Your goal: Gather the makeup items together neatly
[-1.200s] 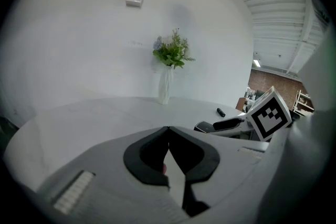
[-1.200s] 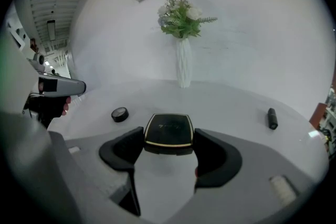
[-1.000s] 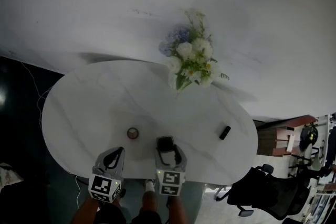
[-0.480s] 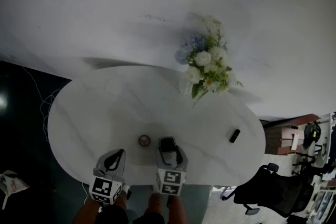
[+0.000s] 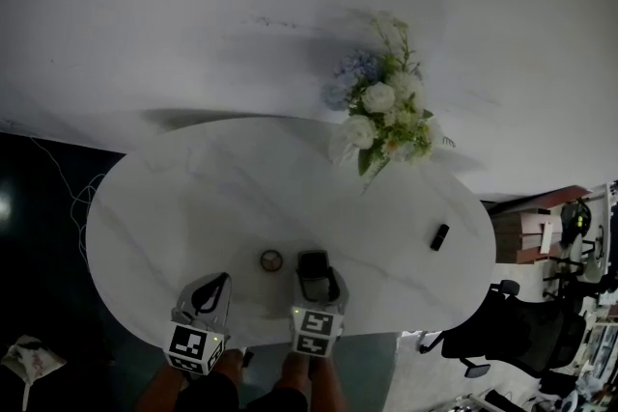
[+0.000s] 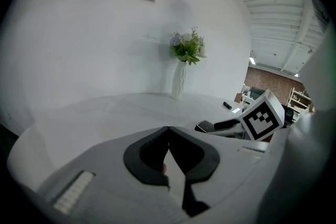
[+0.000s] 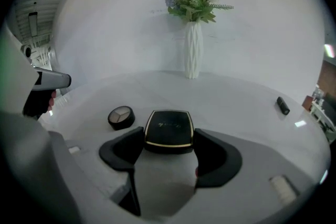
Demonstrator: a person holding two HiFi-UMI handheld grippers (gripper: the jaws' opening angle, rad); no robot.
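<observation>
Beside the round compact, right tongs clamp the black case, now nearer; left tongs closed.

Staged demonstration corner inside a larger workshop-like or office-like hall. A white oval table with faint marble veining stands against a plain white wall and carries a ribbed white vase of white and blue flowers, which gives the corner a domestic look. The surroundings are utilitarian: a dark floor, a black wheeled office chair and cluttered shelving to the right, and a ribbed metal ceiling above a brick wall.
</observation>
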